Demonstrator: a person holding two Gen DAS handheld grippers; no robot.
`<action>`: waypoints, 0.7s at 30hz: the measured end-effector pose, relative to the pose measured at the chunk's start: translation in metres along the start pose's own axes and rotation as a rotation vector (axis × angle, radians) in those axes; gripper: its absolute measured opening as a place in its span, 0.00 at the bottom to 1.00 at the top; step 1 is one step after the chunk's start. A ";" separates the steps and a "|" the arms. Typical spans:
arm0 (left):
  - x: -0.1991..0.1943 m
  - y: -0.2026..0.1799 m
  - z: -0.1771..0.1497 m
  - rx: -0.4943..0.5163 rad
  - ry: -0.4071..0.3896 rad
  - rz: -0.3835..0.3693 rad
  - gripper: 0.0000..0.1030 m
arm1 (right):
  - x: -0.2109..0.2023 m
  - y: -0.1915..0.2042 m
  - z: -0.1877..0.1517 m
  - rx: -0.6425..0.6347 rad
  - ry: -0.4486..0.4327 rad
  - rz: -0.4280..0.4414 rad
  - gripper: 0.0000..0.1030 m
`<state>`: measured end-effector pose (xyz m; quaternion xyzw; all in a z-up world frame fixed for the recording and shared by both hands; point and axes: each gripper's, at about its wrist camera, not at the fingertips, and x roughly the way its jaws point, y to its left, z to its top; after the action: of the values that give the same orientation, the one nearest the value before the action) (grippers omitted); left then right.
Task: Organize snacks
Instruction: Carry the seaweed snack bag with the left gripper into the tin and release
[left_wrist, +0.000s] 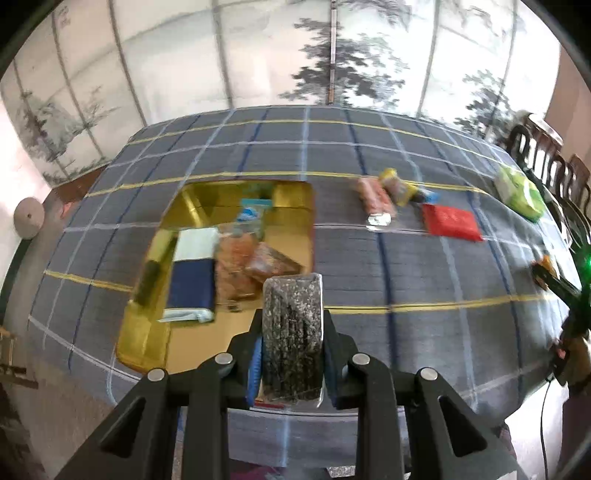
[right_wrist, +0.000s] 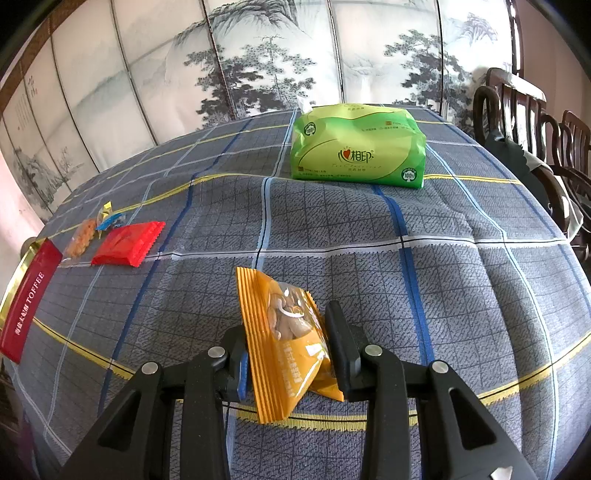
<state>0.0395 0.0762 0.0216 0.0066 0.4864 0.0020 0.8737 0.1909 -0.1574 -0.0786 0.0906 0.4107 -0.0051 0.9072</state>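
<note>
Left wrist view
Left gripper (left_wrist: 291, 350): closed on a clear dark snack pack (left_wrist: 293, 332), held upright just above the near edge of the gold tin (left_wrist: 140, 339).
Tin contents: a blue-and-white pack (left_wrist: 194, 273), orange packs (left_wrist: 236, 266) and a small blue-topped one (left_wrist: 249, 216), lying loose and overlapping; blurred, so the count is unsure.
Left on the cloth (left_wrist: 406, 266): a pink roll (left_wrist: 376, 201), a yellow candy (left_wrist: 397, 184) touching it, a red packet (left_wrist: 452, 221) just beside them.
Far right: green tissue pack (left_wrist: 521, 194), near the table edge.

Right wrist view
Right gripper (right_wrist: 286, 350): clamped on an orange nut packet (right_wrist: 288, 343), lifted off the cloth (right_wrist: 369, 258), tilted.
Loose snacks at left: red packet (right_wrist: 127, 243), small orange pack (right_wrist: 81, 238), yellow-and-blue candy (right_wrist: 109, 218), close together.
Red toffee lid (right_wrist: 26, 306): at the left edge of the table, well apart from the gripper.
Tissue pack (right_wrist: 360, 146): at the far side, not a snack, probably to stay.

Progress
Done: several snacks already in the tin.
In hand: two, one per gripper, not yet dropped.
Left: about three or four loose ones, then likely the lid.
In the way: nothing on the path to the tin; crowded middle of the tin leaves the free floor at the near end.
</note>
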 end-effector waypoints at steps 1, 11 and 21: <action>0.004 0.005 0.001 -0.009 0.007 0.001 0.26 | 0.000 -0.001 0.000 0.000 0.000 0.000 0.31; 0.046 0.034 -0.004 -0.061 0.080 0.030 0.26 | -0.001 -0.002 0.000 -0.003 0.001 -0.002 0.31; 0.063 0.038 -0.007 -0.065 0.112 0.026 0.26 | -0.004 -0.003 -0.001 -0.005 0.000 -0.005 0.31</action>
<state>0.0674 0.1144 -0.0353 -0.0156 0.5340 0.0297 0.8448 0.1872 -0.1604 -0.0771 0.0871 0.4112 -0.0064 0.9074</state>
